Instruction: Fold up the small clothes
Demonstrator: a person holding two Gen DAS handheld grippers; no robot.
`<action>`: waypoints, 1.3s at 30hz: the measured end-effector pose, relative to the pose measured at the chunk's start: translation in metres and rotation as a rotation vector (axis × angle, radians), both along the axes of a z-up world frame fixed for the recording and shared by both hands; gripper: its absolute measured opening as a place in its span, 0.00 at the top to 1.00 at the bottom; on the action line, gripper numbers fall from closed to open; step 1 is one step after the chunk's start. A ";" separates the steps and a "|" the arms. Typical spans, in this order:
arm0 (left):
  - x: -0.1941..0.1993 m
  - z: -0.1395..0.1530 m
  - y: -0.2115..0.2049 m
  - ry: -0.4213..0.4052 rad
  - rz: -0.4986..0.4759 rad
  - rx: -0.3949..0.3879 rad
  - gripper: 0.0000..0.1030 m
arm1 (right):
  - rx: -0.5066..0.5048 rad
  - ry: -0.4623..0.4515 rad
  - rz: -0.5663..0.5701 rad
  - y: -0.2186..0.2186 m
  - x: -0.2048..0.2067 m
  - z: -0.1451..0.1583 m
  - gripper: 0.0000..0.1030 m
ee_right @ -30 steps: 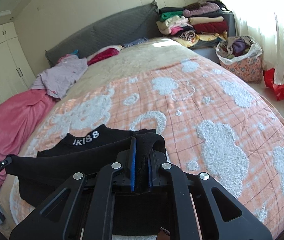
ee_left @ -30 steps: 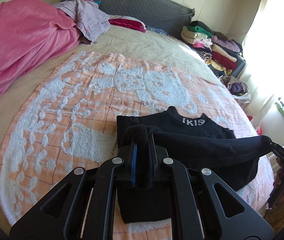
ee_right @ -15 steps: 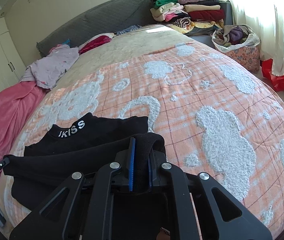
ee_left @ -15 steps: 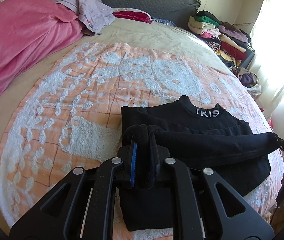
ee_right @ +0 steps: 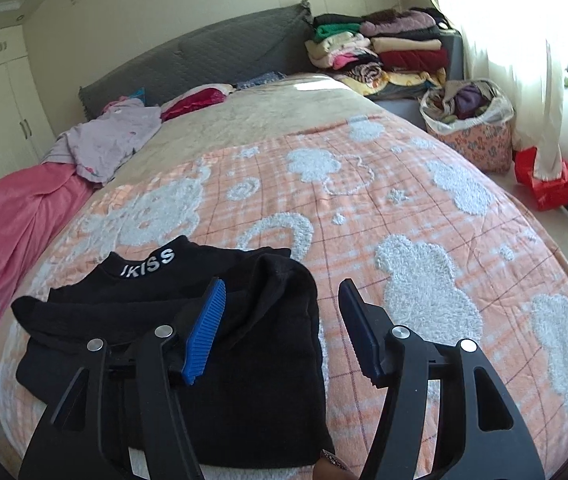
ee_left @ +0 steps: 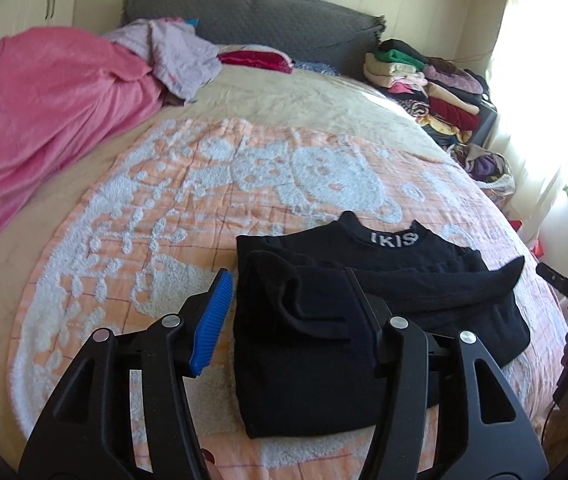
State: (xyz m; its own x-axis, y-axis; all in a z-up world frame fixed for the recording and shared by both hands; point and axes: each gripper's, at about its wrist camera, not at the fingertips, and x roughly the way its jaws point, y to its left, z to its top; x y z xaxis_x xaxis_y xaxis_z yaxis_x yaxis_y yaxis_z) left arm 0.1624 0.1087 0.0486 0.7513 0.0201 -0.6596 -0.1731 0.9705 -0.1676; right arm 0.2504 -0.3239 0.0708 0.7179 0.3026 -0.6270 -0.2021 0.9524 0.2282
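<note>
- Left wrist view: the left gripper (ee_left: pixel 288 300) stands with its jaws apart, having just been opening; the black garment (ee_left: pixel 364 320) lies between and under them, and the blue pad (ee_left: pixel 211 320) is clear of the cloth.
- Right wrist view: the right gripper (ee_right: pixel 284 324) has likewise just been opening; its jaws are spread, the garment's folded edge lies between them, gripped by neither pad.
- The garment rests folded on the peach blanket (ee_right: pixel 444 240), lettered collar on the far side.
- Beyond it, a pink cover (ee_left: pixel 43 120) is bunched at the left, with a lilac garment (ee_left: pixel 179 56) on top.
- Farthest off are the grey headboard (ee_left: pixel 263 16) and stacked clothes (ee_right: pixel 384 52) by the window.
</note>
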 end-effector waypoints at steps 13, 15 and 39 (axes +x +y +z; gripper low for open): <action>0.005 -0.057 -0.059 0.172 -0.182 0.113 0.91 | -0.141 0.080 0.208 0.055 -0.024 -0.031 0.86; 0.009 -0.066 -0.060 0.192 -0.174 0.149 0.91 | -0.172 0.102 0.211 0.061 -0.020 -0.041 0.86; 0.078 -0.070 -0.006 0.182 -0.034 0.068 0.88 | -0.155 0.150 0.131 0.075 0.077 -0.061 0.87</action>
State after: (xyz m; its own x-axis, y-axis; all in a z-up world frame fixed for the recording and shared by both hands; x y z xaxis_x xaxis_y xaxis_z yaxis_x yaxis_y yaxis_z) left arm 0.2405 0.1030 -0.0215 0.6211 0.0457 -0.7824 -0.1614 0.9843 -0.0707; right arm 0.3272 -0.2491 0.0097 0.5747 0.2787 -0.7694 -0.3007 0.9464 0.1182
